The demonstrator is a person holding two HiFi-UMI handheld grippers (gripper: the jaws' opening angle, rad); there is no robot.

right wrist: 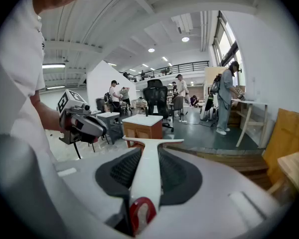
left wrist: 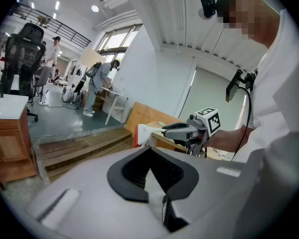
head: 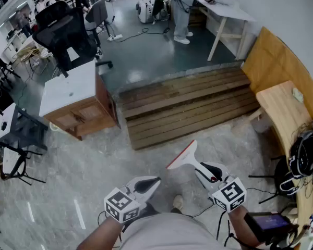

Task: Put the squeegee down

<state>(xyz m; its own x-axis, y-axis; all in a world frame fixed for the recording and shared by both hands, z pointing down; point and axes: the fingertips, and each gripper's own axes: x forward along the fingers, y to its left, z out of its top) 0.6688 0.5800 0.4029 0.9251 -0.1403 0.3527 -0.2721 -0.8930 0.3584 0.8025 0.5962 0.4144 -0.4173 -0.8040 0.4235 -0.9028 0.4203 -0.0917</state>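
Head view: I see both tools low in the picture, in front of the person's body and over the pale stone floor [head: 94, 160]. The right tool [head: 202, 169] holds the squeegee [head: 183, 158], with its jaws closed on the white handle. The handle runs forward out of the tool. The blade, which has a red edge, sits crosswise at the far end, beyond the jaw tips. The squeegee is in the air and touches neither the floor nor the wooden platform [head: 188, 108] that lies ahead of it. A wooden desk [head: 281, 105] stands on the right side, apart from the blade.

In the right gripper view the handle lies straight along the middle between the two black pads, which press it from both sides. Its red end is close to the camera, and the blade makes a T shape past the tips.

The left tool [head: 155, 182] is beside the right one and does not touch it. In the left gripper view its jaws are narrow, with the tips together, and I see nothing between them.
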